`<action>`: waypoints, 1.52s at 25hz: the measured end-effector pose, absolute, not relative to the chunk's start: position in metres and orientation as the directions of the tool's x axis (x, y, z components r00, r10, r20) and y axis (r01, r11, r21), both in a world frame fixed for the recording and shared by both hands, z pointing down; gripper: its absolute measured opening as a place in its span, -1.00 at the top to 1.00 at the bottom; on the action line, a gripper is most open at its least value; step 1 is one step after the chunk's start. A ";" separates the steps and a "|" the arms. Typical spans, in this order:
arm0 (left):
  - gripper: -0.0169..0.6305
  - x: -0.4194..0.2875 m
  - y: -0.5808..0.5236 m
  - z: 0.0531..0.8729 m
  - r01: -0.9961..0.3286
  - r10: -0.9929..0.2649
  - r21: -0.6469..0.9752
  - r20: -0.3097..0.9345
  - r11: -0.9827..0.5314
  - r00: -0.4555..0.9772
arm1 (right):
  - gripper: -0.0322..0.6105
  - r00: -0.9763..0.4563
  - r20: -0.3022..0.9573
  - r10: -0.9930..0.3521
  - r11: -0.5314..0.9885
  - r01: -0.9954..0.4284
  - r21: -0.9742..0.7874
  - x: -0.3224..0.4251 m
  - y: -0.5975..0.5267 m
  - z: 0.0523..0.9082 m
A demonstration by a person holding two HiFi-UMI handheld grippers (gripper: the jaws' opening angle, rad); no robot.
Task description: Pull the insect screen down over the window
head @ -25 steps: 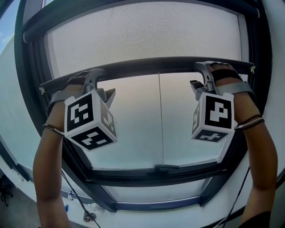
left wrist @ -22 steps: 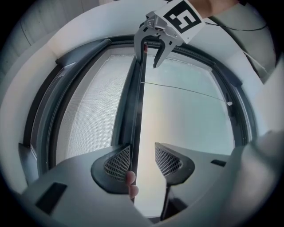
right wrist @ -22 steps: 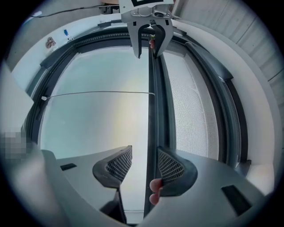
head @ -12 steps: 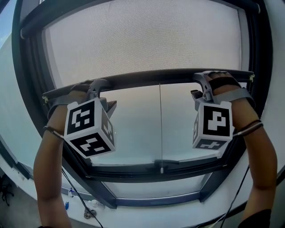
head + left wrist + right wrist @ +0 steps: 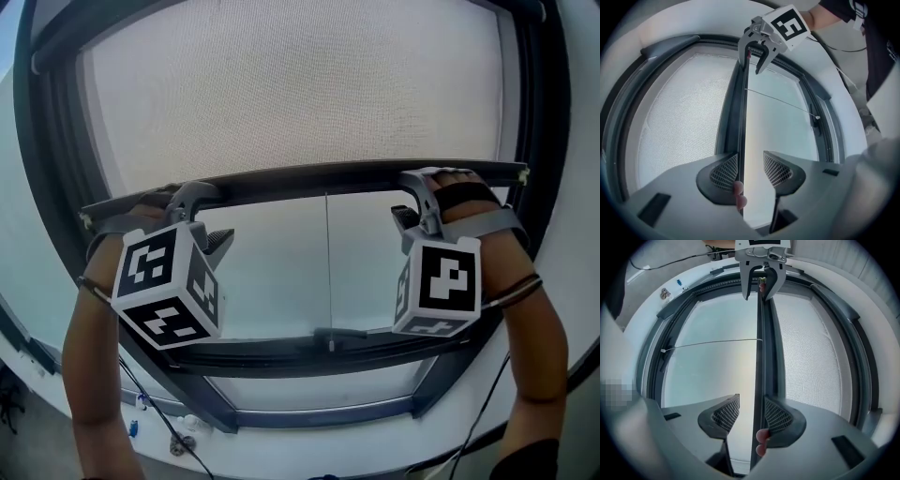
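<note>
Left gripper [image 5: 751, 168] and right gripper [image 5: 752, 411] are straddling the insect screen [image 5: 300, 84] pull bar [image 5: 319, 178], jaws spread and not pinching, so pulling both ends evenly is looking key.

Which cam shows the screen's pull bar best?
Head view: the pull bar spans end to end under the mesh, left gripper and right gripper straddling it. Each gripper view shows it only edge-on, foreshortened, running between open fingers toward the other gripper.

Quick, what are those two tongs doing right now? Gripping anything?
Left tongs: open, straddling the insect screen's pull bar, not clamped on it.
Right tongs: open, straddling the same bar, not clamped.
</note>
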State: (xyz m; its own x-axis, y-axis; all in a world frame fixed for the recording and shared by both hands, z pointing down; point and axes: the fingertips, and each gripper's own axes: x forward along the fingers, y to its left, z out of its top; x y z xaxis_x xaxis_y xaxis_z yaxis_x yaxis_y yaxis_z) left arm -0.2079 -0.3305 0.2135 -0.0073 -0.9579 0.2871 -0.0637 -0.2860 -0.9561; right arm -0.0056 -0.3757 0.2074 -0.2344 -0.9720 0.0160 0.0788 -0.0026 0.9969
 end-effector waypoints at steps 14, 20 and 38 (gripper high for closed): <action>0.42 -0.204 -0.326 0.164 -0.114 -0.907 -0.900 0.418 -0.421 0.051 | 0.40 -0.210 0.151 -0.966 0.118 0.163 0.980 -0.003 -0.371 0.150; 0.42 -0.205 -0.329 0.176 -0.132 -0.897 -0.887 0.439 -0.442 0.052 | 0.40 -0.215 0.193 -0.957 0.162 0.153 0.975 -0.004 -0.373 0.161; 0.43 -0.199 -0.337 0.166 -0.184 -0.885 -0.866 0.456 -0.465 0.088 | 0.40 -0.196 0.257 -0.946 0.235 0.127 0.964 0.001 -0.377 0.147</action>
